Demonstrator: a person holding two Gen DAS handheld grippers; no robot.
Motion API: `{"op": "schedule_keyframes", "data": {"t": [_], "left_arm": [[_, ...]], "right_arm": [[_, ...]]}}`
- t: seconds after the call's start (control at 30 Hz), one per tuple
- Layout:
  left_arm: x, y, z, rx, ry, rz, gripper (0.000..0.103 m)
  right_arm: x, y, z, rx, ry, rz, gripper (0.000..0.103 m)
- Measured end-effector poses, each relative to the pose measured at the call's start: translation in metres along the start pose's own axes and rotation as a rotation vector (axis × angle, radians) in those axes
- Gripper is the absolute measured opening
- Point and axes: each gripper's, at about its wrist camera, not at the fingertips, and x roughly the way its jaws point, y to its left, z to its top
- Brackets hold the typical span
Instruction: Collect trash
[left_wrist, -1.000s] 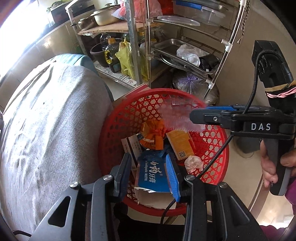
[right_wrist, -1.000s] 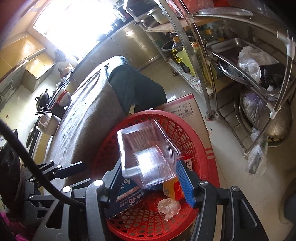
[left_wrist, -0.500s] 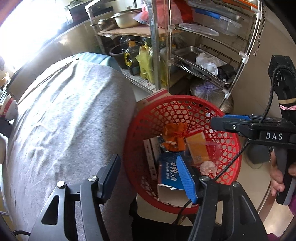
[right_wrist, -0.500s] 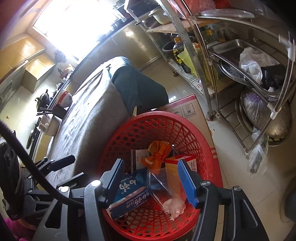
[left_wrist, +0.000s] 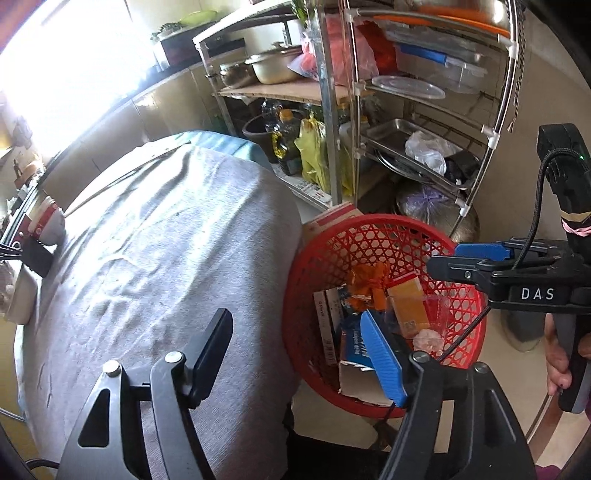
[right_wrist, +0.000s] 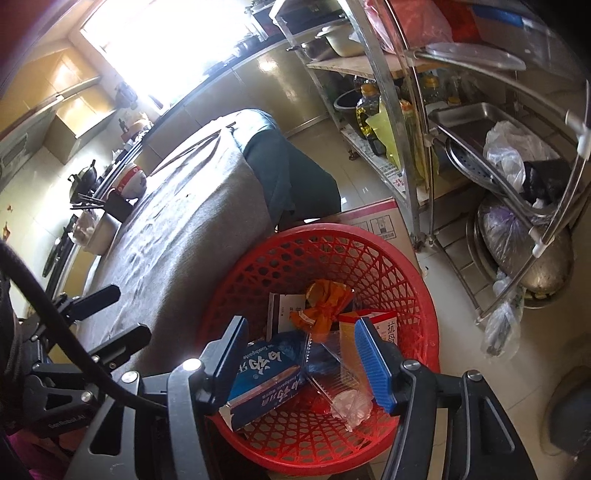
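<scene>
The right gripper (right_wrist: 306, 354) hung over the red basket (right_wrist: 406, 266) with its jaws spread wide and nothing between them. Below it, the clear tray (right_wrist: 332, 354) lay inside the basket, tilted among the other trash: a blue box (right_wrist: 266, 380), an orange wrapper (right_wrist: 325, 306), a yellow-red box (right_wrist: 384, 325), a white box (right_wrist: 286, 308) and a crumpled bit of clear plastic (right_wrist: 351, 406) near the basket floor.

The left gripper (left_wrist: 299, 354) was also released and empty, its dark finger (left_wrist: 210, 350) over the grey cloth (left_wrist: 155, 258) of the table and its blue finger (left_wrist: 382, 360) over the basket's near rim (left_wrist: 295, 295). In that view the right gripper (left_wrist: 476, 258) reached in from the right side, above the basket's far edge, with the person's hand (left_wrist: 561, 354) on its handle.

The basket stood on the floor just beside the cloth-covered table, against a cardboard box (right_wrist: 376, 221). Behind it stood a metal rack (right_wrist: 417, 110) holding pans, bottles and bags. At the table's far end sat a bowl (right_wrist: 129, 181)
</scene>
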Motion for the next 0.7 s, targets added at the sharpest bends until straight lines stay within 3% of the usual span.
{"op": "schedule_keyframes", "data": {"t": [0.33, 0.47, 0.7], "left_arm": [[-0.039, 0.034, -0.012, -0.081, -0.081, 0.065, 0.073], [-0.06, 0.057, -0.024, -0.131, -0.118, 0.128, 0.073], [-0.084, 0.108, -0.056, -0.251, -0.116, 0.235, 0.073]], "right_arm": [[-0.014, 0.044, 0.002, -0.115, -0.03, -0.048, 0.064], [-0.016, 0.077, 0.003, -0.199, -0.046, -0.052, 0.064], [-0.01, 0.147, 0.002, -0.362, -0.081, -0.031, 0.064]]}}
